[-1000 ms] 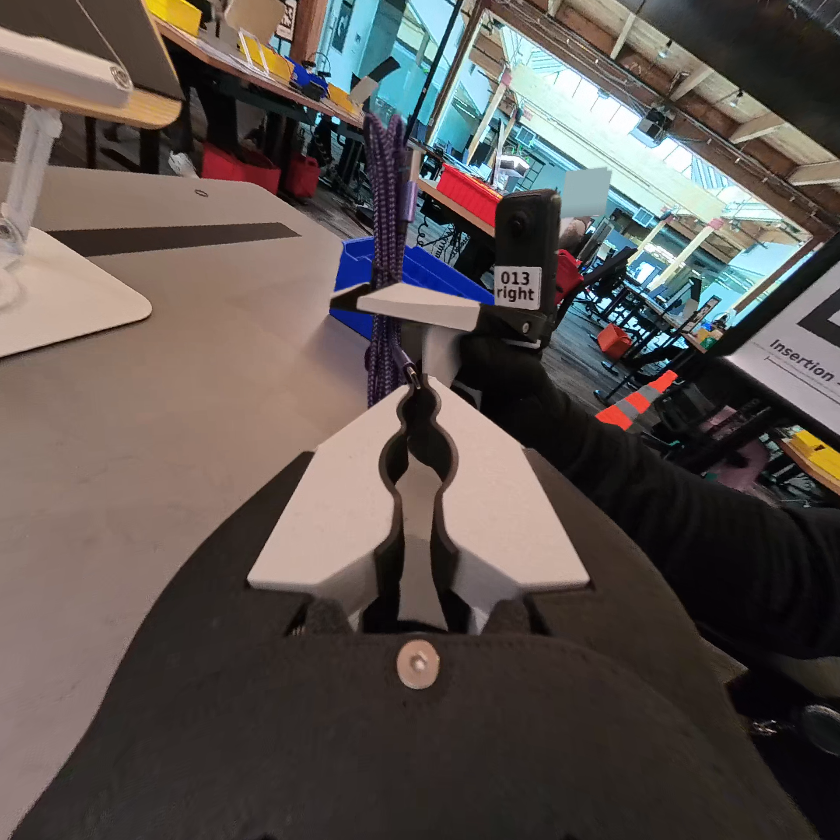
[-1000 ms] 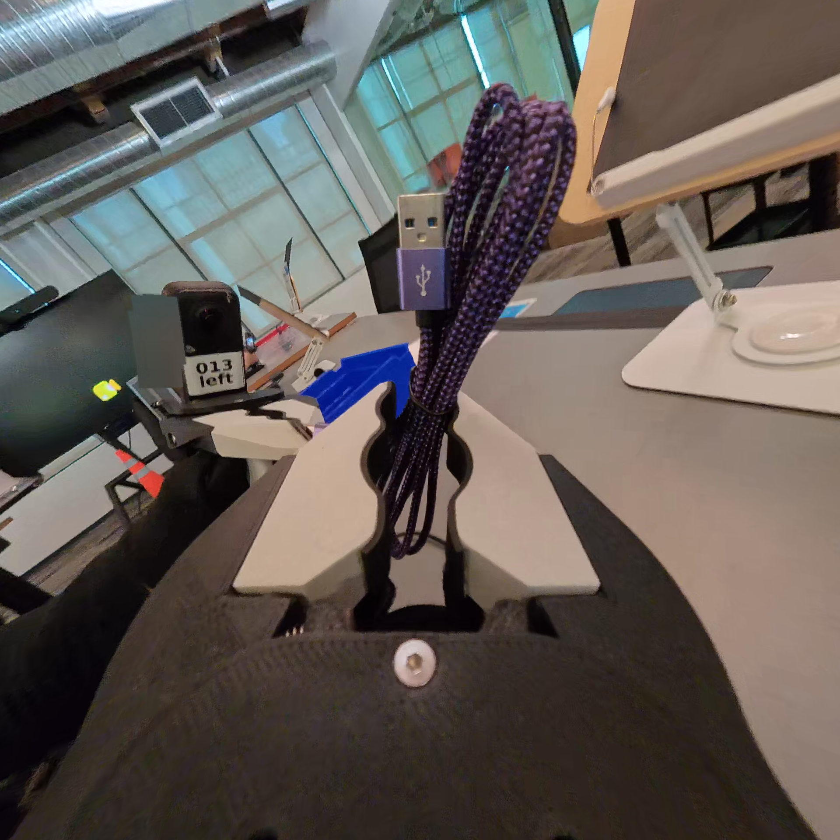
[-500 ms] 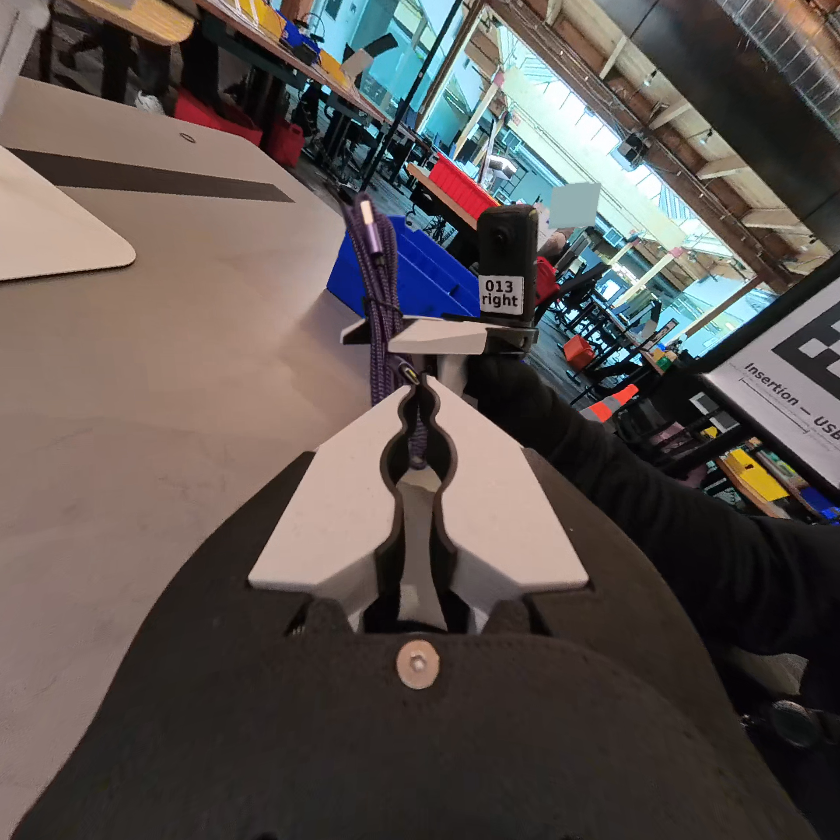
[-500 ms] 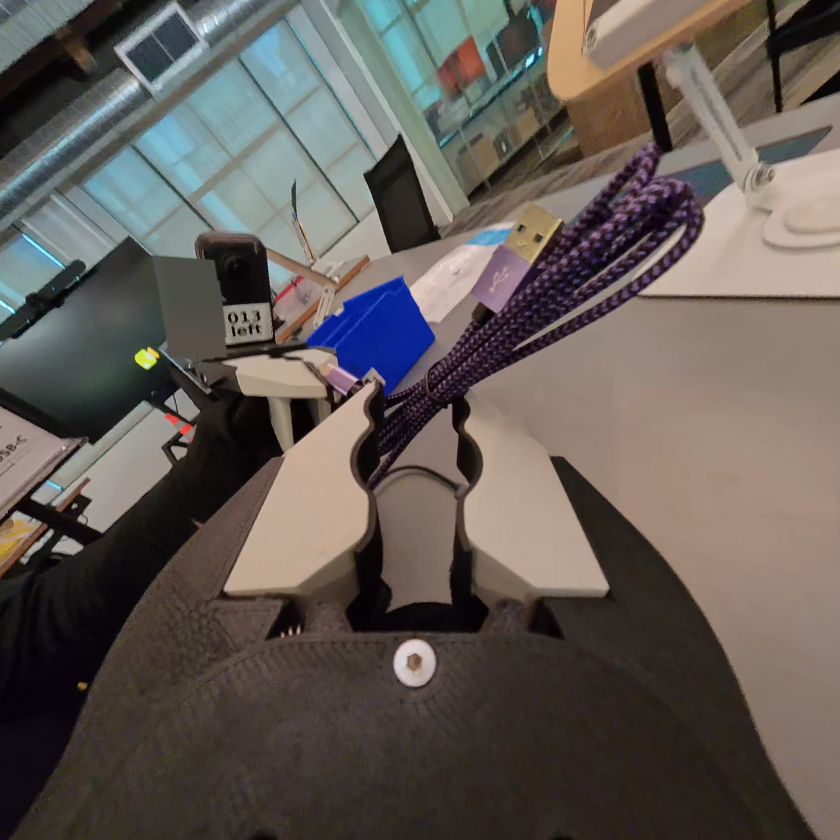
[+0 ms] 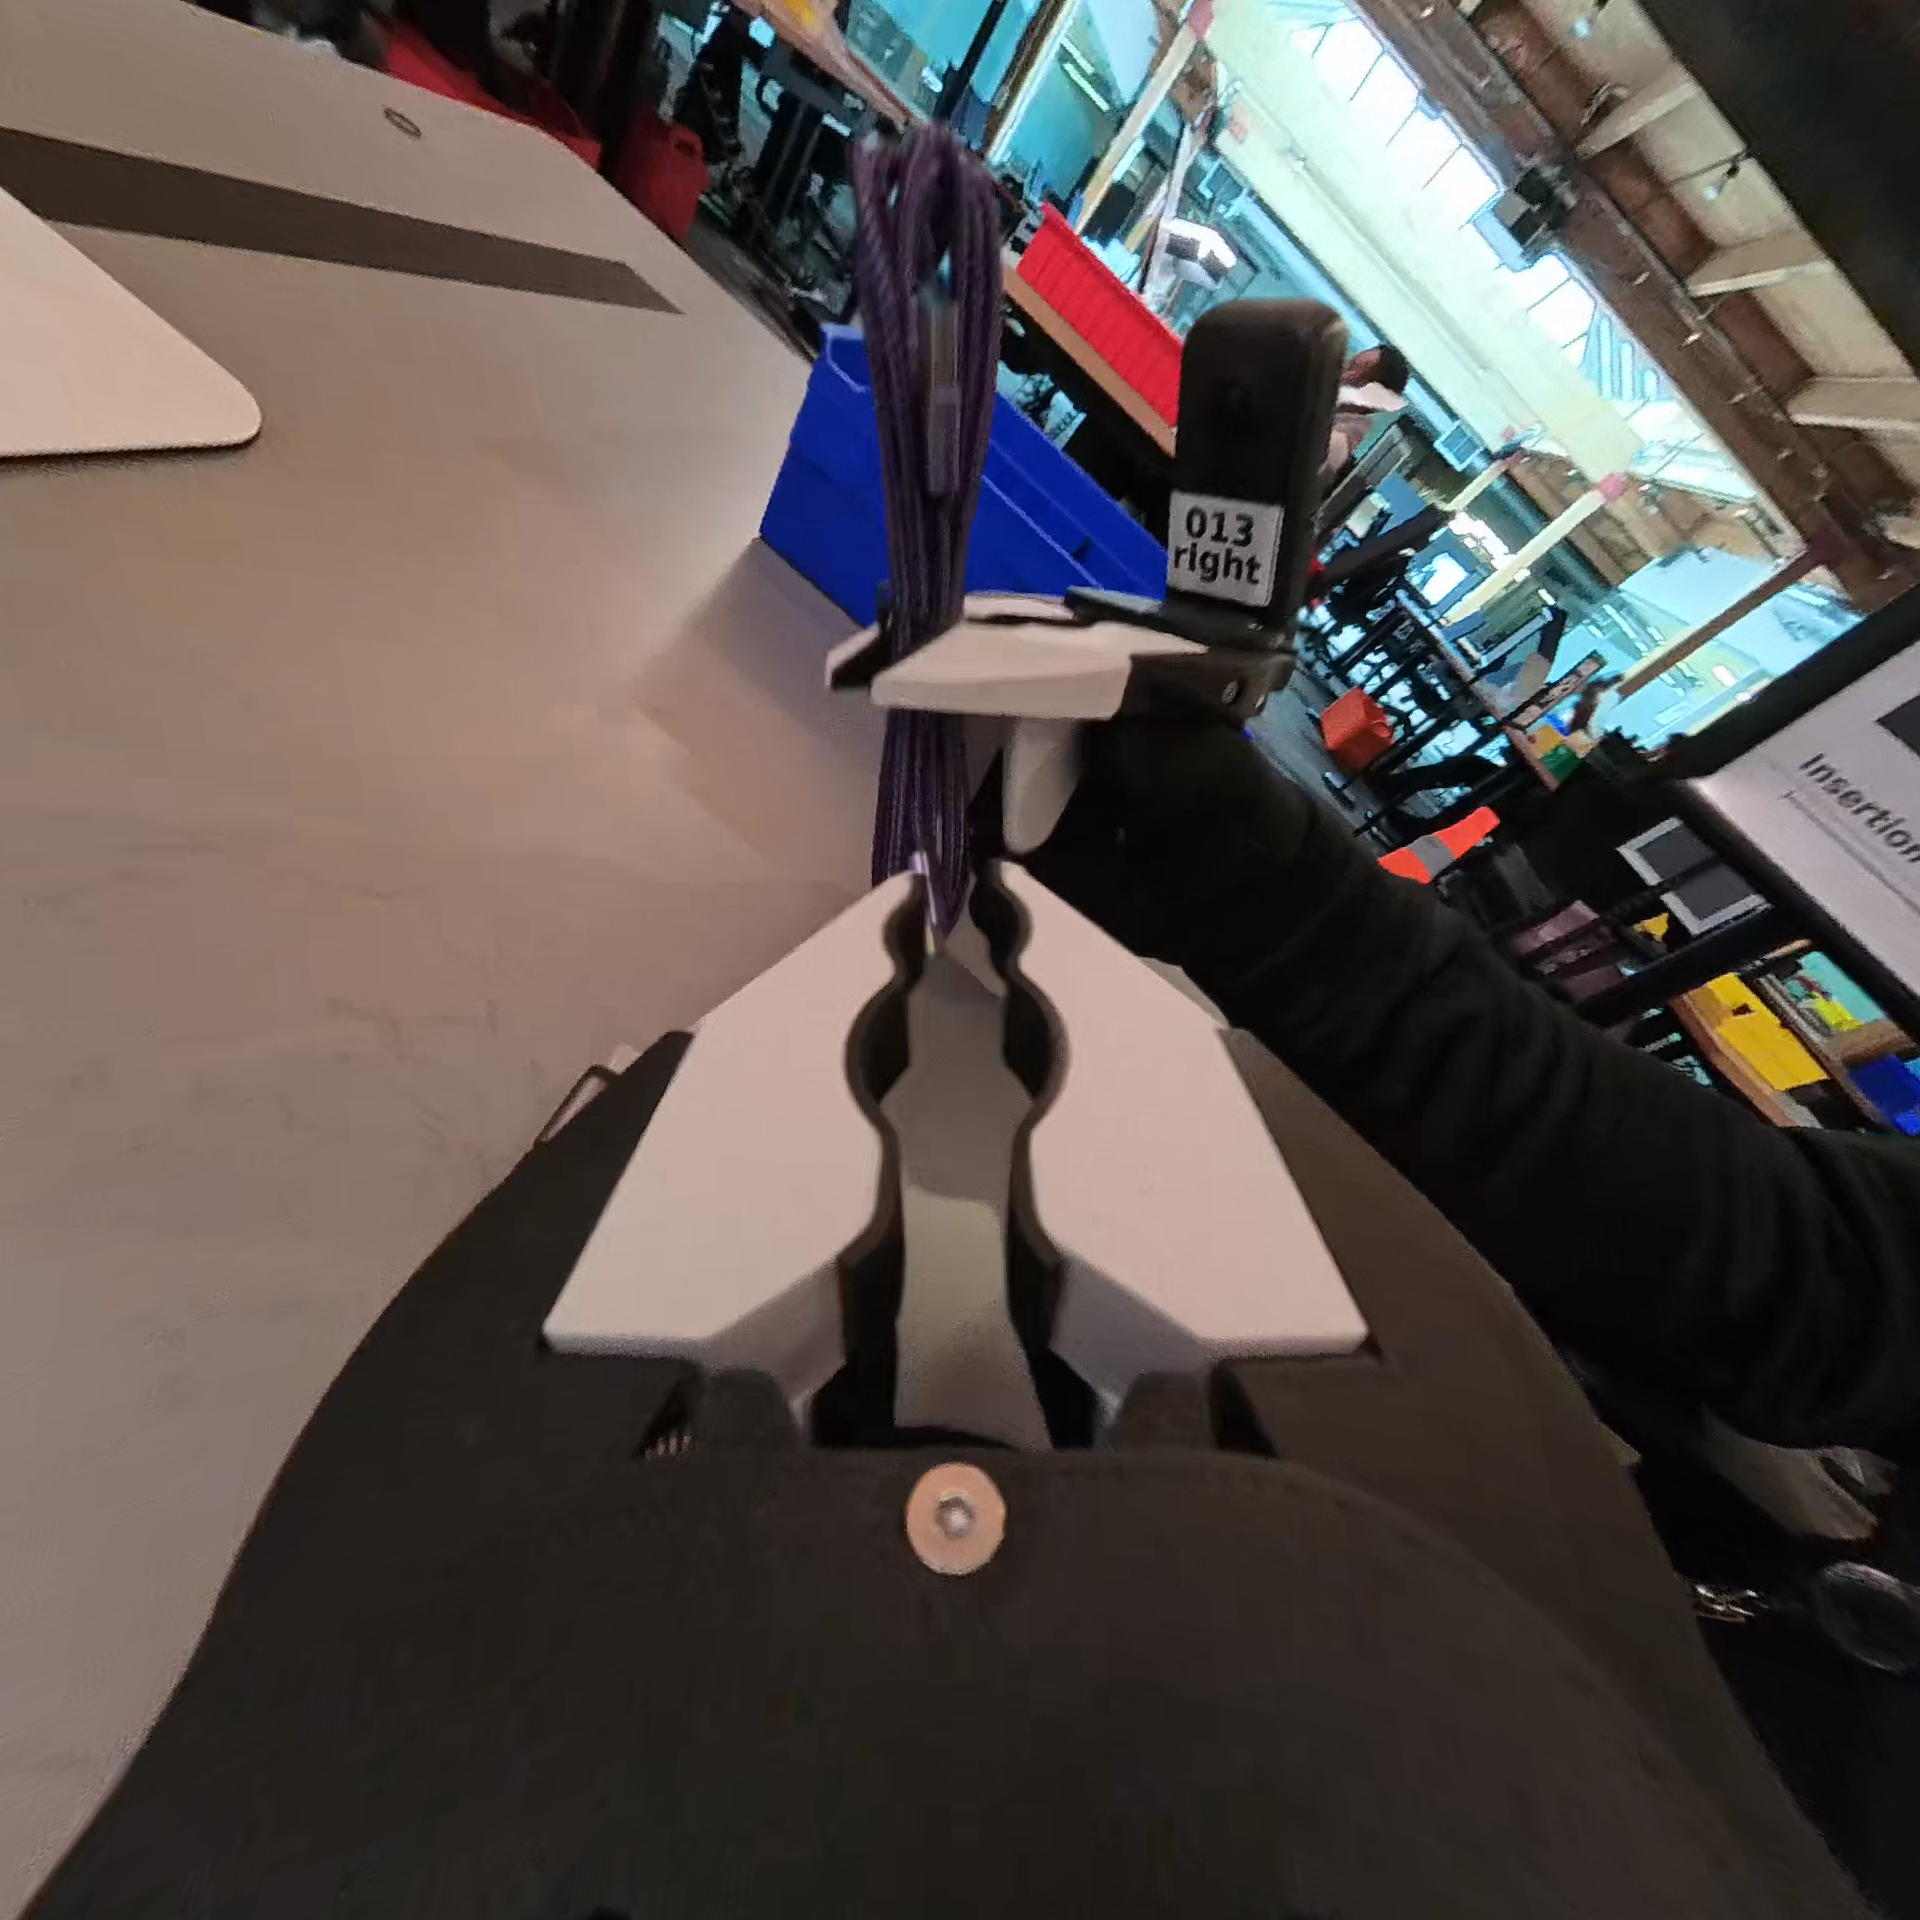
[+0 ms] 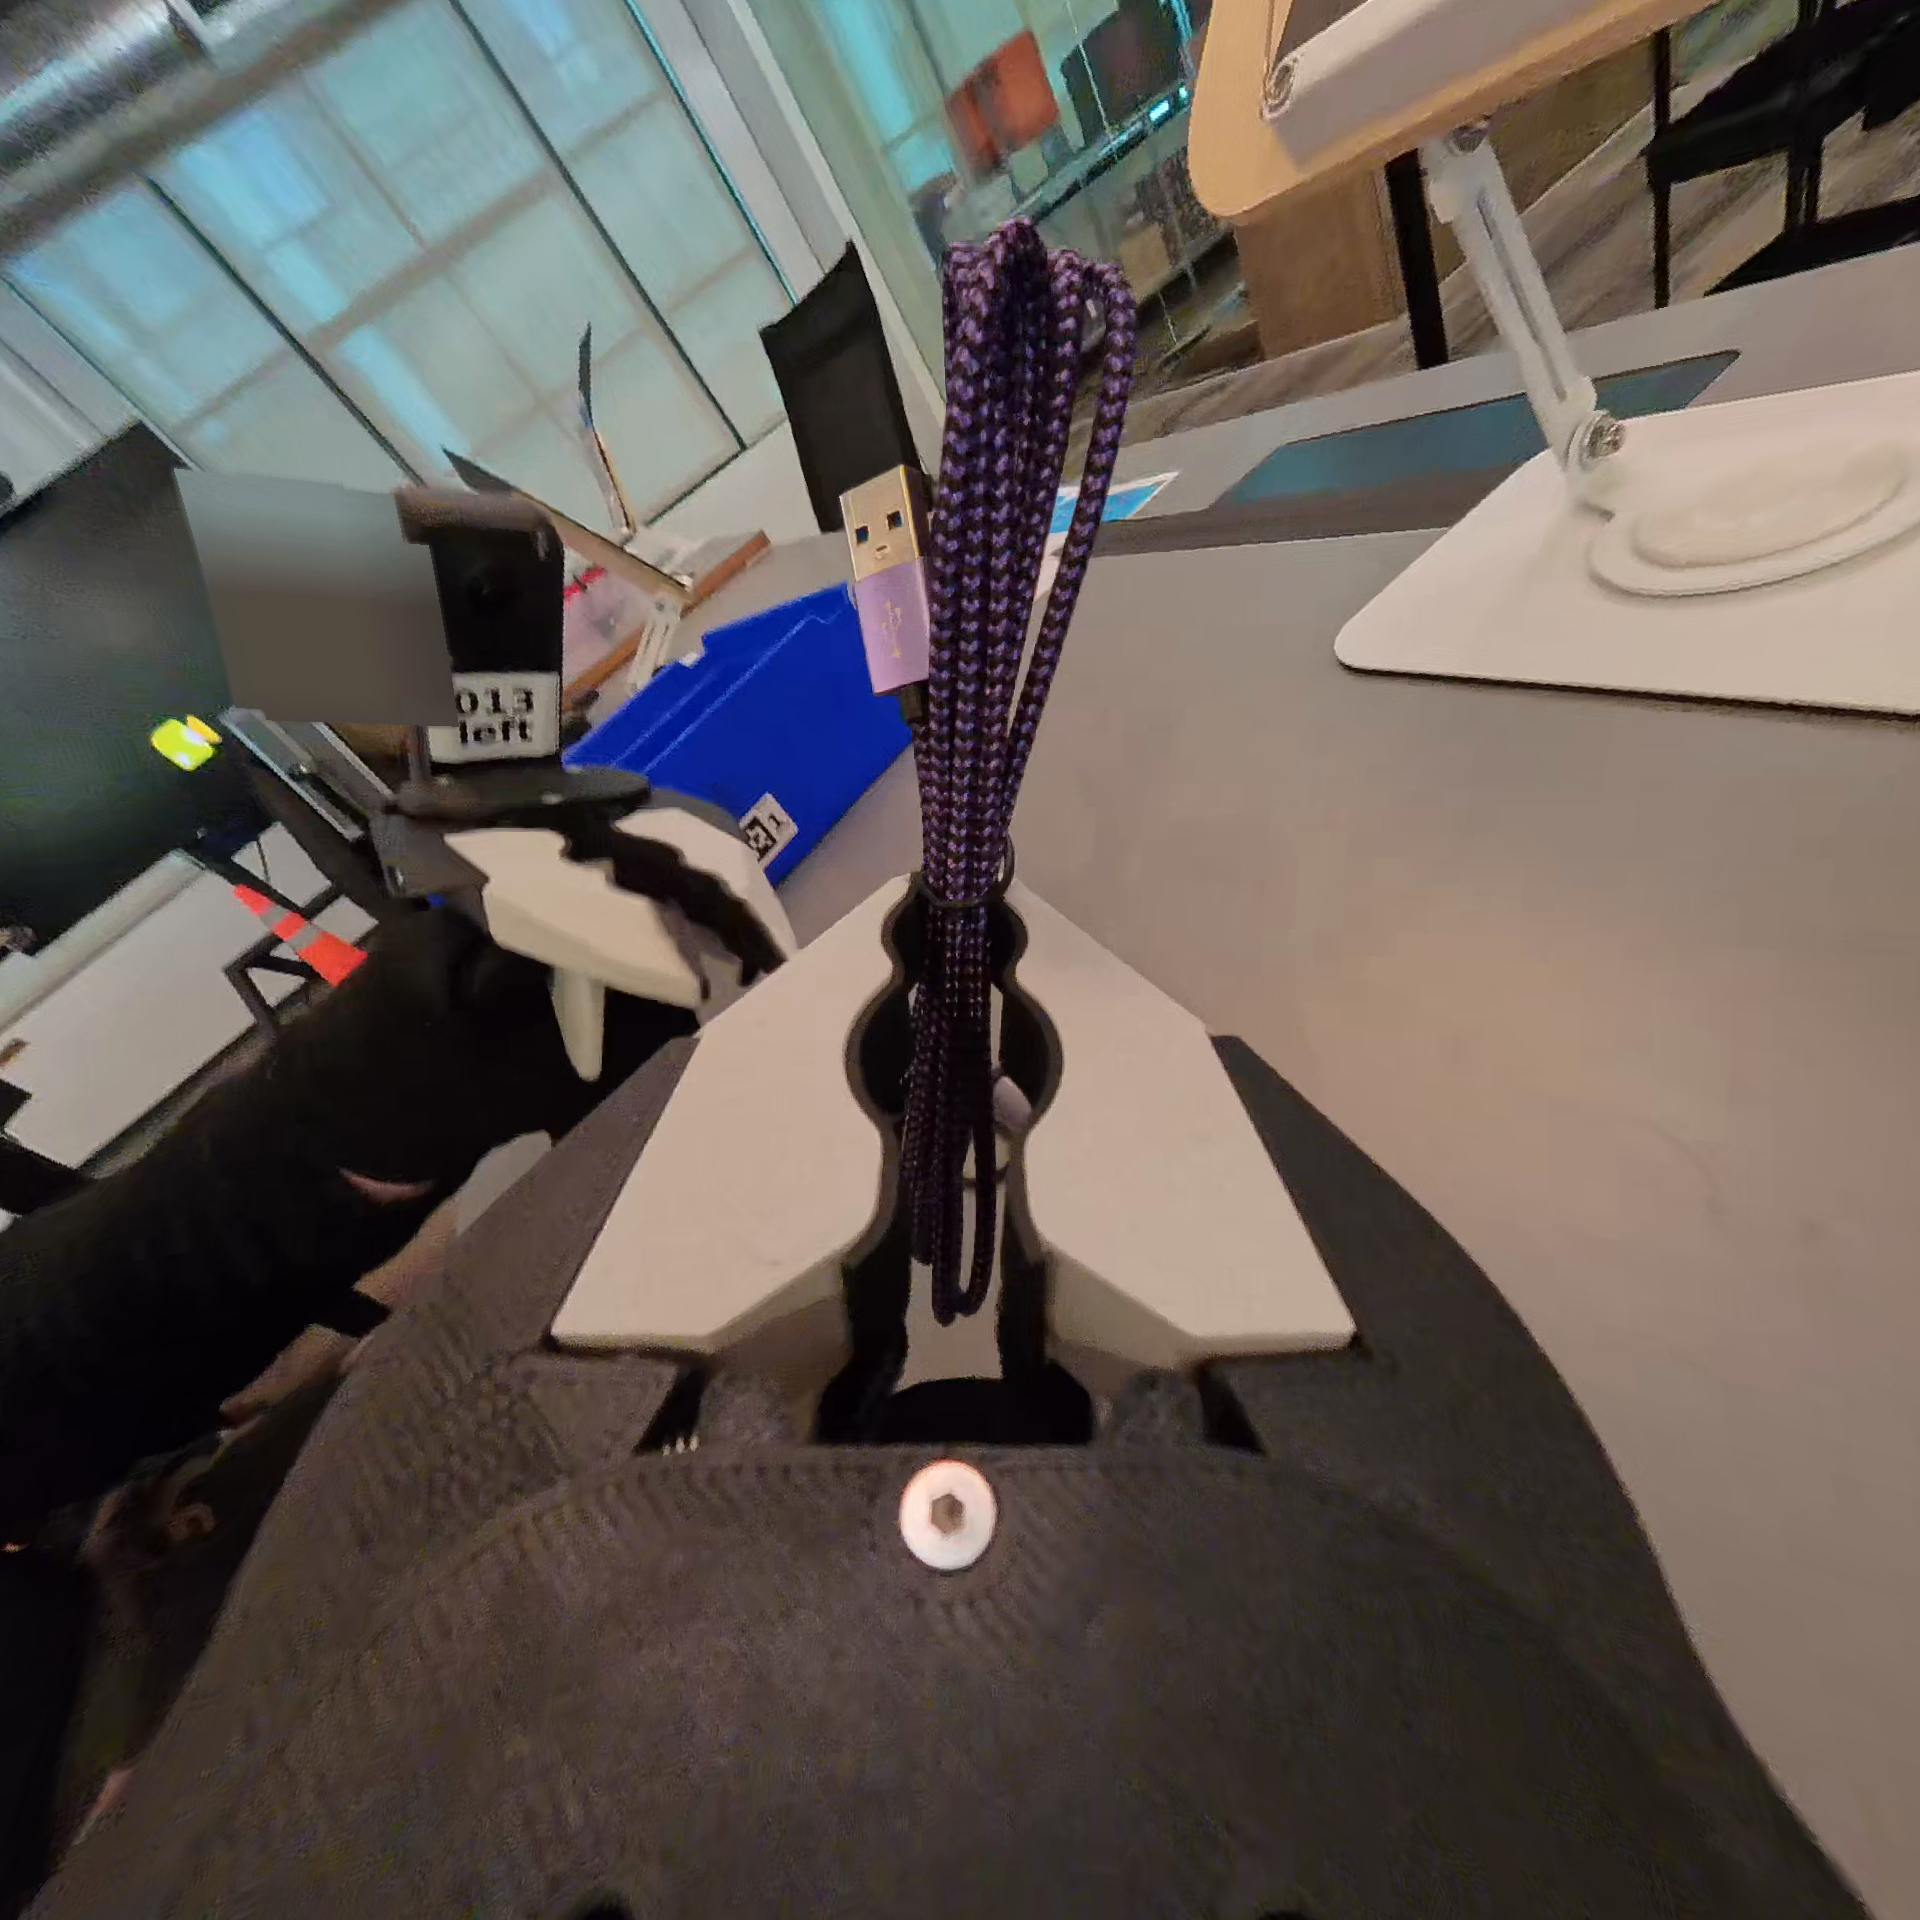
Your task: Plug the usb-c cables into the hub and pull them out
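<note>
A bundled purple braided cable [image 6: 1023, 520] stands upright in my right gripper [image 6: 951, 899], which is shut on it just below its tie. The cable's silver and lilac USB-A plug [image 6: 888, 592] points up beside the bundle. In the left wrist view the same bundle [image 5: 925, 416] passes through the right gripper [image 5: 883, 665], and its small plug end [image 5: 932, 906] hangs at the mouth of my left gripper [image 5: 954, 883]. The left jaws stand slightly apart with nothing clamped. The left gripper [image 6: 743, 925] sits close to the right one's left side. No hub shows.
A blue bin [image 5: 1049, 520] stands at the grey table's [image 6: 1455, 987] edge behind the grippers and also shows in the right wrist view [image 6: 748, 707]. A white stand base [image 6: 1662, 623] is on the table. A black-sleeved arm [image 5: 1455, 1091] crosses on the right. The left gripper's tips are roughly 6 cm from the right gripper's.
The cable bundle tipped to the right half a second ago and now stands upright again. My left jaws have parted a little, and the plug end now sits at their tips instead of between them.
</note>
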Demonstrator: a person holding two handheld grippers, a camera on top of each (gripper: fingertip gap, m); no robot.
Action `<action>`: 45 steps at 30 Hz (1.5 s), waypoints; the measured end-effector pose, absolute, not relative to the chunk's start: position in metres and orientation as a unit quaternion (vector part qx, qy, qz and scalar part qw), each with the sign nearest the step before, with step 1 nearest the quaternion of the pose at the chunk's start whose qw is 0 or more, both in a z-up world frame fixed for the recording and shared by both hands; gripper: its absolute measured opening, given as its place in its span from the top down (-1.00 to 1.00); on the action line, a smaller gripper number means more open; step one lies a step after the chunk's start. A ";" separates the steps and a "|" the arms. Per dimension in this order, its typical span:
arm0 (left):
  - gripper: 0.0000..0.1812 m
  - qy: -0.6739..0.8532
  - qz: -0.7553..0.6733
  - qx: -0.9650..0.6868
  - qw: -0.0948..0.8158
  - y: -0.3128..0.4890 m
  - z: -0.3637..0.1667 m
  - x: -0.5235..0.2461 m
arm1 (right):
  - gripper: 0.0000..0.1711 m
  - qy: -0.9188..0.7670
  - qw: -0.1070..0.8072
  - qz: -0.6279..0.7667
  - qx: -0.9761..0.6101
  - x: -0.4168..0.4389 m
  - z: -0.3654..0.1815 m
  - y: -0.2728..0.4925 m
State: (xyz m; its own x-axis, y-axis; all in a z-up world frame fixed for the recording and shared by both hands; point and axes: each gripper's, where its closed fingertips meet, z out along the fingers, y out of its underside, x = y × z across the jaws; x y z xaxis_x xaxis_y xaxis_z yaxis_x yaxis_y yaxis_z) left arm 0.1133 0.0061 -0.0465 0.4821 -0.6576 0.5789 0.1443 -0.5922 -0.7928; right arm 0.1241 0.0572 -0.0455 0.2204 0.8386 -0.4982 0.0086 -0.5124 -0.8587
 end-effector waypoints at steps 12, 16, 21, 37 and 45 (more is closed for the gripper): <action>0.79 0.149 -0.533 -0.741 0.381 0.004 -0.065 0.143 | 0.93 -0.283 0.401 0.580 -0.650 0.115 -0.024 0.054; 0.81 0.124 -0.567 -0.721 0.380 0.006 -0.061 0.144 | 0.94 -0.274 0.403 0.589 -0.645 0.116 -0.021 0.056; 0.92 0.116 -0.576 -0.708 0.391 0.008 -0.057 0.146 | 0.96 -0.273 0.415 0.587 -0.639 0.113 -0.018 0.055; 0.94 0.161 -0.548 -0.731 0.374 0.002 -0.023 0.107 | 0.76 -0.489 0.450 0.385 -0.641 0.162 -0.010 0.037; 0.94 0.240 -0.571 -0.721 0.311 -0.024 -0.005 0.113 | 0.79 -0.666 0.517 0.260 -0.471 0.118 0.027 -0.032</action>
